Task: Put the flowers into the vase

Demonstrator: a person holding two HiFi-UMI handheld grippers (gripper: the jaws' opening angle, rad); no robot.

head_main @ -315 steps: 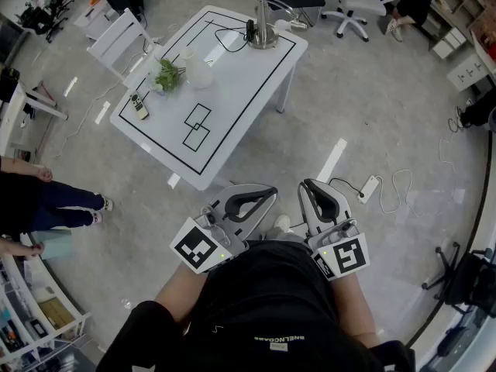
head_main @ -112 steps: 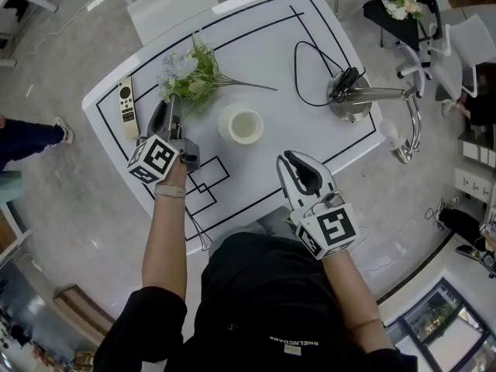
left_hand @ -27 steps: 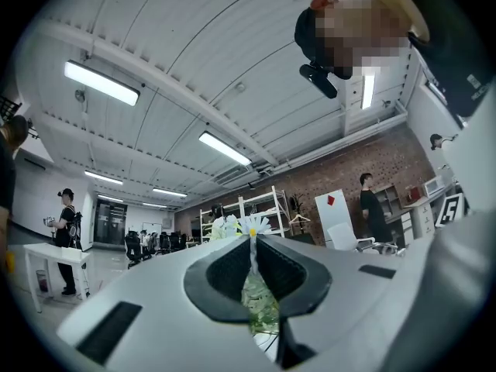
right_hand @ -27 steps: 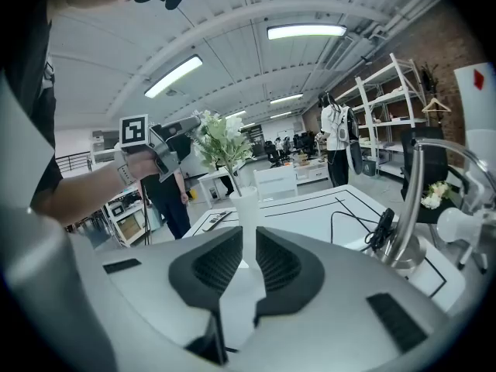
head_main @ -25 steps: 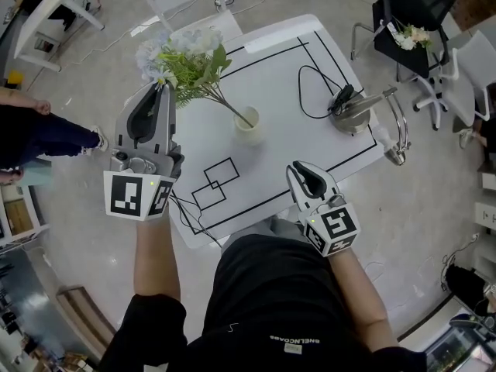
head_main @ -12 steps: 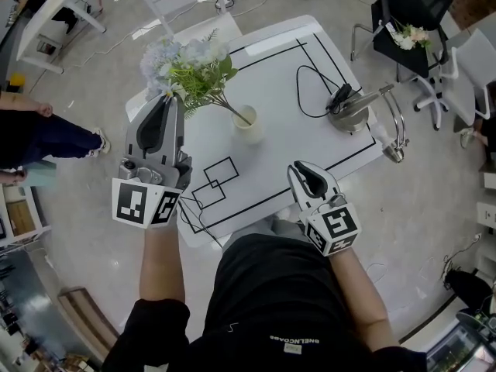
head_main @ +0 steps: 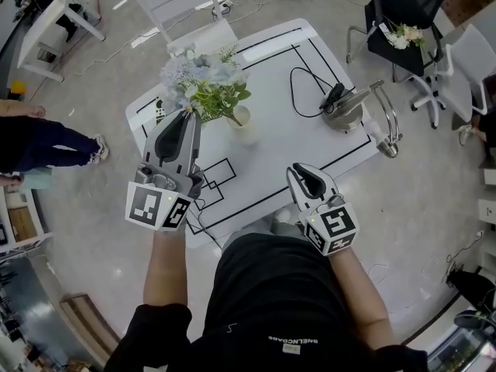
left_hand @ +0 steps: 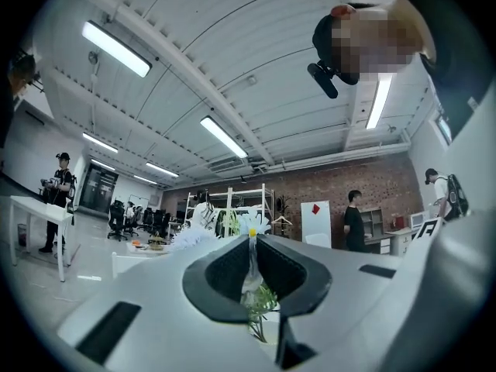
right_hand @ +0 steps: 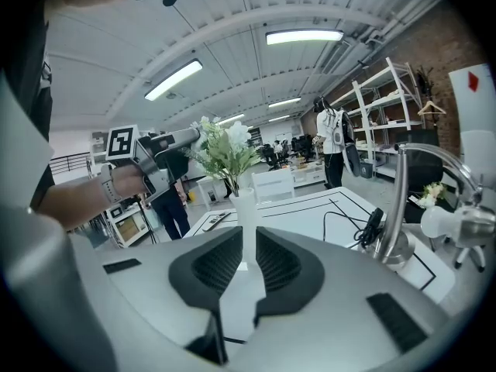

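Head view first: the left gripper is raised over the left part of the white table, its jaws pinched on the flowers — a bunch of pale blue and white blooms with green leaves. The stems run down into the mouth of the small white vase, which stands upright on the table beyond the black rectangles. From the left gripper view, a white daisy and some greenery sit right in the narrow gap between the jaws. The right gripper hangs at the table's near edge, well apart from the vase — its jaws drawn together to a thin slit with nothing in it. A chrome lamp stands to the right.
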